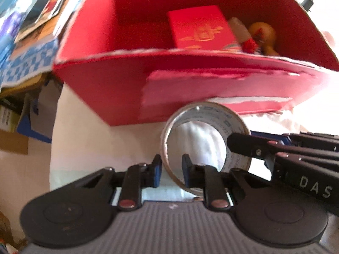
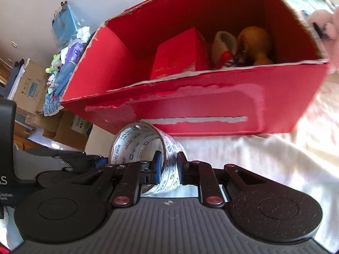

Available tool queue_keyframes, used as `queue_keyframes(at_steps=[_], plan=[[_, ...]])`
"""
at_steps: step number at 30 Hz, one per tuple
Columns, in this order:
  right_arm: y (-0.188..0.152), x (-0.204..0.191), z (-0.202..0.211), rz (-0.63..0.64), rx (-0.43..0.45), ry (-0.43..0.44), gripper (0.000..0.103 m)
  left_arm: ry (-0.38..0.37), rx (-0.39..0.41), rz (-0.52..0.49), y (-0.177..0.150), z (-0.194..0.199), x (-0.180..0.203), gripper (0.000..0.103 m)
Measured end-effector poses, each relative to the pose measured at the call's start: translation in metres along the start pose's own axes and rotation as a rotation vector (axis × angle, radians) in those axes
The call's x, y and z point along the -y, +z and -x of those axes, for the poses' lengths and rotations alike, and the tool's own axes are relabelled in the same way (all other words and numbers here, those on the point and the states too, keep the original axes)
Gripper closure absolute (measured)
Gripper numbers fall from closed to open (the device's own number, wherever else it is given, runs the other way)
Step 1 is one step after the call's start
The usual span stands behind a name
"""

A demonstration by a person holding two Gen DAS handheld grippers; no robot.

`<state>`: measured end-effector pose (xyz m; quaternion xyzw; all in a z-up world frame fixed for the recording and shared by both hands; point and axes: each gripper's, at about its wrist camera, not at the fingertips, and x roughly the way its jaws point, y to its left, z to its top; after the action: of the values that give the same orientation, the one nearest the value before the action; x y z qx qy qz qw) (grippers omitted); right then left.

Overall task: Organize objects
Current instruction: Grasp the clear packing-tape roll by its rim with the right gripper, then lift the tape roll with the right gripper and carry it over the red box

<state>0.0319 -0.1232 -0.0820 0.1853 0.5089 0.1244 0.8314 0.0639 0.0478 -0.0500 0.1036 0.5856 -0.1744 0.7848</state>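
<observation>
Both tongs pinch one tape roll (image 1: 204, 146) by its wall: the left gripper (image 1: 171, 170) has one finger inside the ring and one outside, and the right gripper (image 2: 168, 167) clamps the opposite side the same way. The roll is held just in front of the red box's (image 1: 118, 80) torn front wall. Inside the box, toward its right end, lie a red packet (image 1: 199, 27) and a yellow gourd (image 1: 263, 36). A white cloth (image 2: 264, 158) lies beneath.

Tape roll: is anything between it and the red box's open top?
Only the box's near wall. The tape roll, pinched by both the left gripper and right gripper, sits below the red box rim; free space lies left of the red packet.
</observation>
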Motion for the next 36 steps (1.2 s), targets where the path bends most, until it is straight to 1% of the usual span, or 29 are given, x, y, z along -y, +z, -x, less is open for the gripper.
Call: queue_keyframes(at_steps=[5,8,15,19,22,26,28,31,33,36], plan=[[-0.01,0.021,0.026,-0.035,0.017,-0.037,0.086,-0.008,0.021,-0.132,-0.002,0.01,0.037,0.085],[-0.016,0.033,0.044,-0.078,0.05,-0.072,0.087,-0.016,0.043,-0.232,-0.002,0.016,0.061,0.085],[-0.032,0.055,0.1,-0.153,0.167,-0.173,0.088,-0.043,0.12,-0.474,-0.01,0.035,0.128,0.086],[-0.039,0.062,0.134,-0.195,0.252,-0.228,0.088,-0.074,0.203,-0.604,-0.014,0.056,0.163,0.086],[-0.035,0.068,0.157,-0.216,0.331,-0.246,0.088,-0.108,0.26,-0.664,-0.01,0.071,0.183,0.086],[-0.021,0.066,0.18,-0.188,0.433,-0.251,0.088,-0.159,0.318,-0.667,0.011,0.092,0.198,0.085],[-0.008,0.058,0.182,-0.138,0.477,-0.248,0.087,-0.154,0.36,-0.658,0.016,0.104,0.199,0.085],[0.014,0.047,0.175,-0.069,0.518,-0.217,0.088,-0.119,0.421,-0.629,0.03,0.116,0.196,0.085],[0.031,0.04,0.165,-0.033,0.521,-0.179,0.088,-0.093,0.445,-0.587,0.041,0.123,0.184,0.084],[0.06,0.032,0.139,-0.009,0.485,-0.087,0.088,-0.05,0.459,-0.501,0.061,0.127,0.155,0.084]])
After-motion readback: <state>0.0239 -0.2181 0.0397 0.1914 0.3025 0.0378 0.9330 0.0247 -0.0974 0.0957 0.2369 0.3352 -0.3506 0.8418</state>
